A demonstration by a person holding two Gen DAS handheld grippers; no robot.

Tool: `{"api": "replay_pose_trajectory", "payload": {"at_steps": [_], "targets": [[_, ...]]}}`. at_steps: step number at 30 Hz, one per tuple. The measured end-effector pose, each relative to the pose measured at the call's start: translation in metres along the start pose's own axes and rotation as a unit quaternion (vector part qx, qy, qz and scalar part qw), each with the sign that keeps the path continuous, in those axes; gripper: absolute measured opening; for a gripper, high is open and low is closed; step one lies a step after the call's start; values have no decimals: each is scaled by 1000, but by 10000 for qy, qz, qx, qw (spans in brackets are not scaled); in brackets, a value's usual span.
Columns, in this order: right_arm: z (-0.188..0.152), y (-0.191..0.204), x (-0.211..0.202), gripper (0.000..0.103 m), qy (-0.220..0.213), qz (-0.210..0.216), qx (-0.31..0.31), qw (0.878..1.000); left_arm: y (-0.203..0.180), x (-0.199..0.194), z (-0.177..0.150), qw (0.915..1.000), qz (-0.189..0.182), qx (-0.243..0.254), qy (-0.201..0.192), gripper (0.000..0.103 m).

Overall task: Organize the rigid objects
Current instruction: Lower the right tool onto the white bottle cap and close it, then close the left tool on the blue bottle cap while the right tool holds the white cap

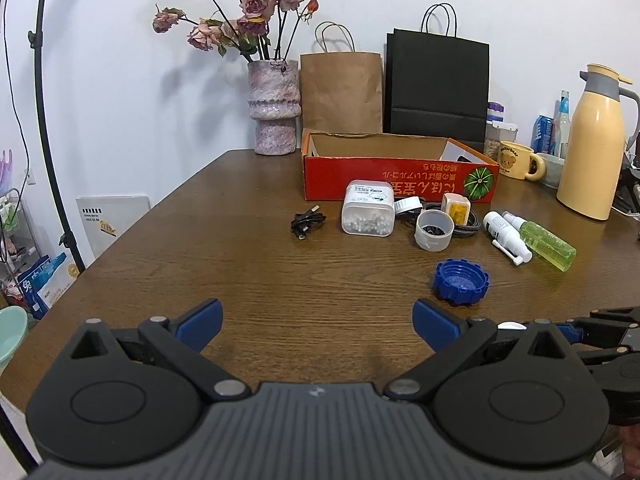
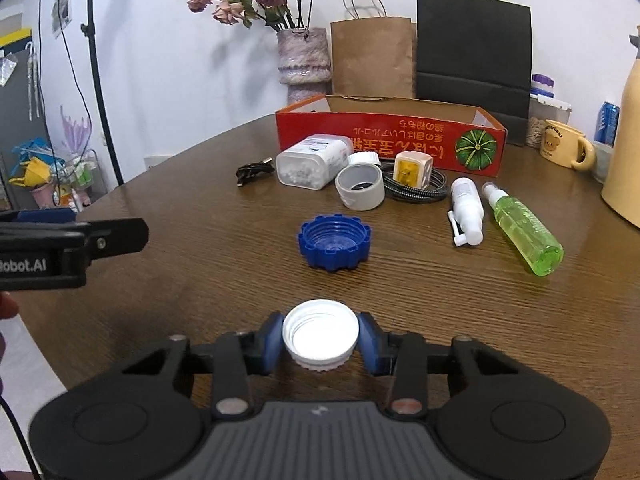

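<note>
- So the right gripper (image 2: 320, 338) has its blue pads snug against both sides of the white cap (image 2: 320, 334), which sits open side up on the table (image 2: 200, 272), nearest of all the clutter.
- Left gripper (image 1: 318, 320) hangs wide open over bare wood with nothing in it.
- Risk: that cap is shallow and ribbed, so a grip low on its rim could let it pop out or tilt on the lift.
- Also the blue cap (image 2: 334, 246) lies right on the way to the red box (image 2: 390, 140); a low carry might knock it.
</note>
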State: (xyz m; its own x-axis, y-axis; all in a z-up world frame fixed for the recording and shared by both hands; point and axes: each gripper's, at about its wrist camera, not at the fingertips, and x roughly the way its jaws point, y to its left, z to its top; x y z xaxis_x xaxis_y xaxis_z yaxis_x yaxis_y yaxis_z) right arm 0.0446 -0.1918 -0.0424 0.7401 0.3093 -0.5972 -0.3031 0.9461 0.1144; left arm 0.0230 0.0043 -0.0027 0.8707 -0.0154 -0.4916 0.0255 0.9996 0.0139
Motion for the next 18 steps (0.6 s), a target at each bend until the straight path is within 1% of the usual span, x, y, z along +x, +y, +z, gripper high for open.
{"api": "replay_pose_trajectory", "payload": {"at_steps": [4,6,18], "targets": [[3,-12,-6,39,-167,196,156,9995,-7,5,4,9999,-15,72,77,103],[5,-18,-9,39,-246,207,186,9993,-11,9,7,9998,-48,123,118,103],[24,-64,-16,39,-409,-178,177,9988,-52,53,29,9968,-425,464,495,103]]}}
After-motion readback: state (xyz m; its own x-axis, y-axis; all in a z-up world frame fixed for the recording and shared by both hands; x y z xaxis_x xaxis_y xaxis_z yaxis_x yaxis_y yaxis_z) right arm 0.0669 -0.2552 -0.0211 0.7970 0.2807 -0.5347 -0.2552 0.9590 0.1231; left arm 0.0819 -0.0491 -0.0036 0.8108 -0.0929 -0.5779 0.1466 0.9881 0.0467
